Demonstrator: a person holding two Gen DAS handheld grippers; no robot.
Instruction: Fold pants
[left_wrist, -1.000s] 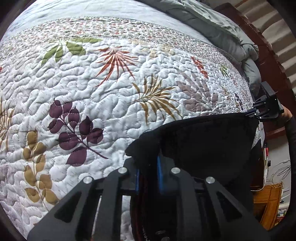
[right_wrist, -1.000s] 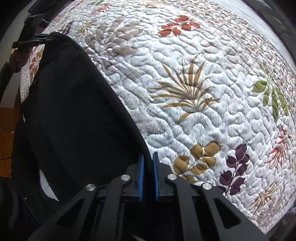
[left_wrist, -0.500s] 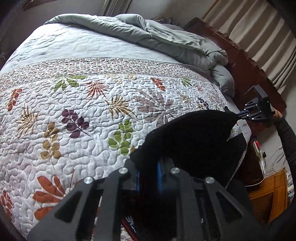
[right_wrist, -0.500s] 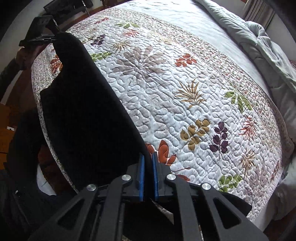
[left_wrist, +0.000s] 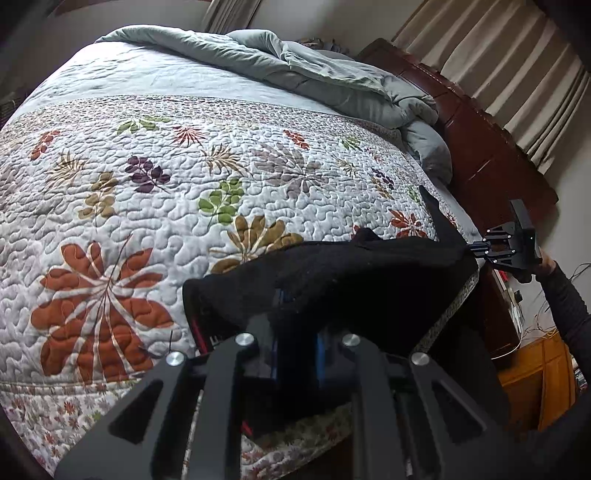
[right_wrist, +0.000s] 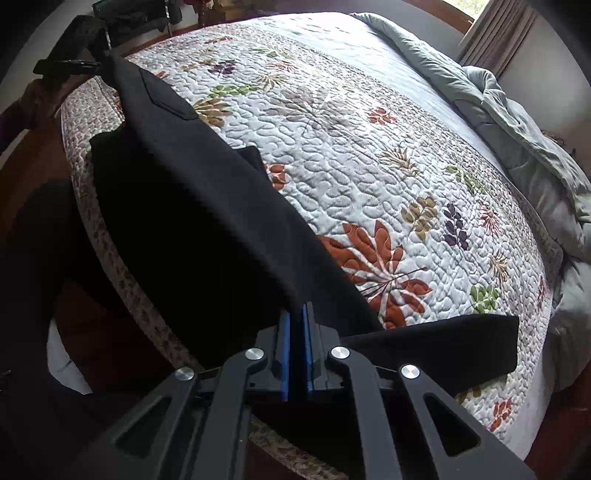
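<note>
Left wrist view: the left gripper (left_wrist: 297, 332) is pinching the black pants (left_wrist: 351, 280), which are hanging taut above the quilt (left_wrist: 184, 206) edge toward the right gripper (left_wrist: 476, 249).

Right wrist view: the right gripper (right_wrist: 296, 343) is clamping the pants (right_wrist: 207, 206), stretching to the left gripper (right_wrist: 99, 61).

The left wrist view looks forward and downward along the left tongs (left_wrist: 295, 354), set close above the near edge of the white quilted bedspread with coloured leaf prints (left_wrist: 155, 206). Beyond the tongs lies the bed's far end; the right tongs (left_wrist: 508, 245) show off to their right. The right wrist view looks steeply down along the right tongs (right_wrist: 297, 350) at the same bedspread (right_wrist: 351, 155), with the left tongs (right_wrist: 79, 55) far off to their upper left. Both views share the bedspread and the black fabric pants (left_wrist: 369, 273) (right_wrist: 192, 206) stretched between the tongs.
</note>
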